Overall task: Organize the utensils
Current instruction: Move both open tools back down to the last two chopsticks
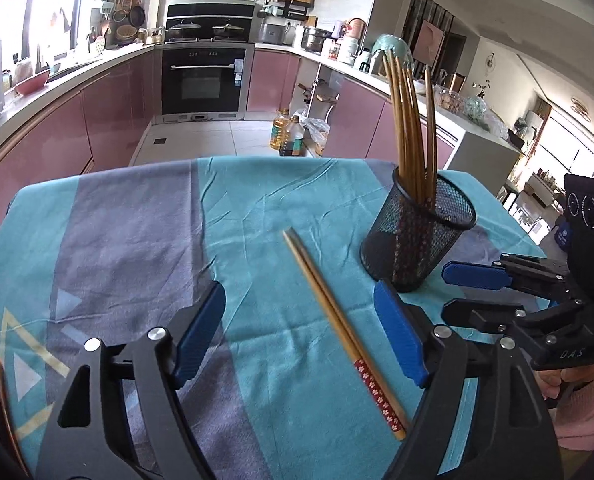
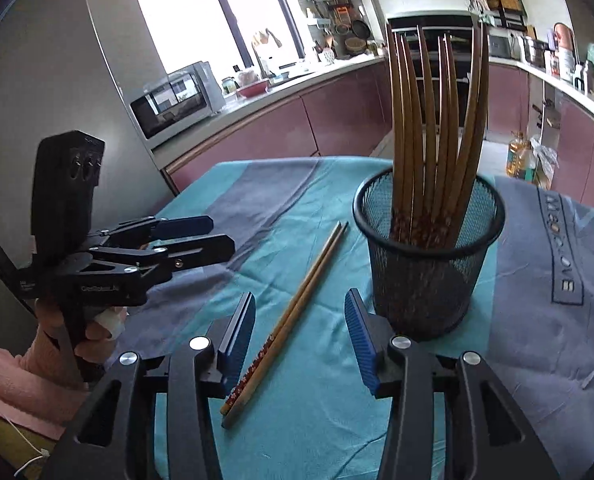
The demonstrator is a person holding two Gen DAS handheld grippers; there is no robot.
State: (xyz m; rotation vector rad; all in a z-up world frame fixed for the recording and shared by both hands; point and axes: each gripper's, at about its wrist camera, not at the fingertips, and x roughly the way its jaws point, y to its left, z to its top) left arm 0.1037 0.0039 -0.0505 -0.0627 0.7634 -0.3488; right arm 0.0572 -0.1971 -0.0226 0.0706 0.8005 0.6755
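Note:
A pair of wooden chopsticks (image 1: pixel 339 322) with red patterned ends lies side by side on the teal and grey tablecloth (image 1: pixel 257 208); it also shows in the right wrist view (image 2: pixel 293 316). A black mesh cup (image 1: pixel 417 232) holding several upright chopsticks stands to its right, also in the right wrist view (image 2: pixel 427 252). My left gripper (image 1: pixel 301 332) is open and empty, hovering over the loose pair. My right gripper (image 2: pixel 301 340) is open and empty, just in front of the cup; it shows in the left wrist view (image 1: pixel 453 292). The left gripper shows in the right wrist view (image 2: pixel 213 232).
The table's far edge (image 1: pixel 257 160) drops to the kitchen floor, where oil bottles (image 1: pixel 287 132) stand. Pink cabinets and an oven (image 1: pixel 203 80) line the back. A grey fridge wall (image 2: pixel 57 80) rises left of the table.

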